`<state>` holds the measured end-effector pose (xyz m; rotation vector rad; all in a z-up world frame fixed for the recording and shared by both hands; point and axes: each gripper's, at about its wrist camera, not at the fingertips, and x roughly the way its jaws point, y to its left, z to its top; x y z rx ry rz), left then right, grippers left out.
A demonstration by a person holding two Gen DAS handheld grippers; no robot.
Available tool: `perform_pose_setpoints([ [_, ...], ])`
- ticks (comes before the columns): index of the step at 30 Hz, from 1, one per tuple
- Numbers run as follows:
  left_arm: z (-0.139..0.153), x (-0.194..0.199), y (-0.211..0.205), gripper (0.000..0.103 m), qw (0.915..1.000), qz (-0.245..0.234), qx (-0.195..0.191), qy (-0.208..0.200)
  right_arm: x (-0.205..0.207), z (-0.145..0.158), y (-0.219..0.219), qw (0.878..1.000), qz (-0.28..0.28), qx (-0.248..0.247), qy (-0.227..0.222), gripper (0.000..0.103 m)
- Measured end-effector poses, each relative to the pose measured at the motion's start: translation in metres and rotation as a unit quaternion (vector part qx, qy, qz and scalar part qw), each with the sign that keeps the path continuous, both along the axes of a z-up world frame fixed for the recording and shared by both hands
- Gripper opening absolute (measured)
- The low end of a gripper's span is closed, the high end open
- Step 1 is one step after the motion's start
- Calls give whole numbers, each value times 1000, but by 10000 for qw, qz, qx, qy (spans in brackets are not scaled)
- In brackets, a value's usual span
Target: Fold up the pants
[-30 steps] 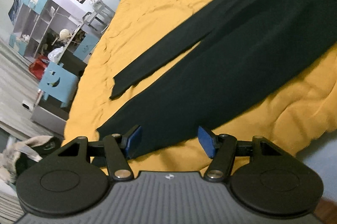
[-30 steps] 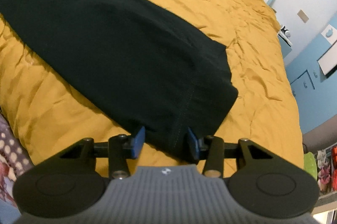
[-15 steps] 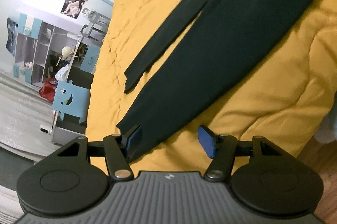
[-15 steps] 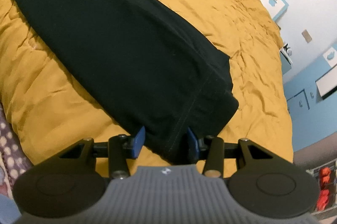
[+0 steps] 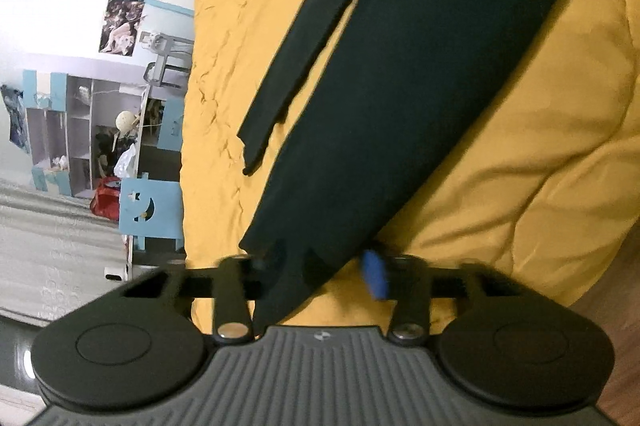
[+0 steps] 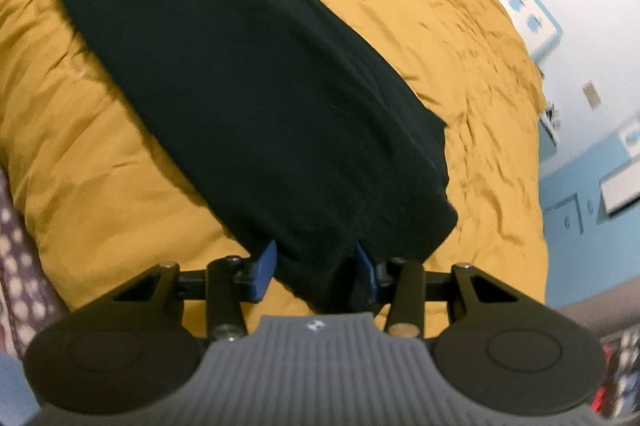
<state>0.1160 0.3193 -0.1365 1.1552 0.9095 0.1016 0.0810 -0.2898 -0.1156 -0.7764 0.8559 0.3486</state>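
One pair of black pants [image 5: 420, 97] on one yellow duvet [image 5: 540, 153]; both tongs [image 5: 320, 274] [image 6: 314, 268] gape around its edges.

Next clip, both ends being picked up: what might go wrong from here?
1. The left gripper has its jaws apart, with only a corner of the pants hem between them; it may slip out.
2. The right gripper straddles bunched waistband cloth and might catch the yellow bedspread too.

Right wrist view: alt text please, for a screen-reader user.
The right gripper has its two blue fingers on either side of one end of the black pants, with cloth bunched between them. The pants lie stretched out across a wrinkled yellow bedspread.
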Motion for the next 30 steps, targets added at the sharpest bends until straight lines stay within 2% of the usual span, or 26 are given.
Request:
perform_pose_setpoints([
  [1, 3, 1, 0, 19, 9999, 87, -64, -122, -3, 1, 2, 9999, 140, -74, -30, 39],
  [2, 7, 0, 1, 16, 9995, 176, -142, -232, -7, 2, 3, 9995, 276, -139, -58, 39],
  [4, 13, 5, 5, 5, 9977, 423, -414, -329, -12, 1, 7, 9981, 526, -310, -97, 39],
  [6, 18, 10, 7, 2, 9955, 569, -656, -379, -14, -1, 9, 9962, 698, -497, -128, 39],
  [10, 25, 16, 8, 1, 9924, 823, -734, -554, -15, -10, 12, 9932, 928, -683, -154, 38],
  [14, 38, 20, 9, 1, 9854, 1157, -1015, -724, -30, -15, 11, 9854, 1363, -1014, -107, 38],
  [17, 40, 23, 6, 1, 9824, 1306, -1049, -826, -35, -18, 7, 9854, 1334, -1045, -151, 37],
  [18, 40, 21, 5, 1, 9809, 1370, -1089, -847, -36, -22, 7, 9846, 1370, -1069, -178, 34],
  [20, 44, 26, 6, 1, 9772, 1517, -1193, -888, -40, -30, 9, 9798, 1558, -1223, -289, 22],
  [21, 44, 25, 6, 1, 9756, 1575, -1230, -910, -43, -31, 10, 9776, 1639, -1278, -343, 7],
  [22, 45, 23, 4, 1, 9742, 1624, -1252, -941, -47, -31, 10, 9764, 1677, -1294, -409, 0],
  [26, 56, 22, 2, 1, 9679, 1790, -1358, -1129, -50, -12, 1, 9817, 1426, -984, -791, 0],
  [30, 78, 28, 2, 1, 9564, 2008, -1613, -1378, -39, 32, -10, 9862, 1039, -419, -1221, 0],
])
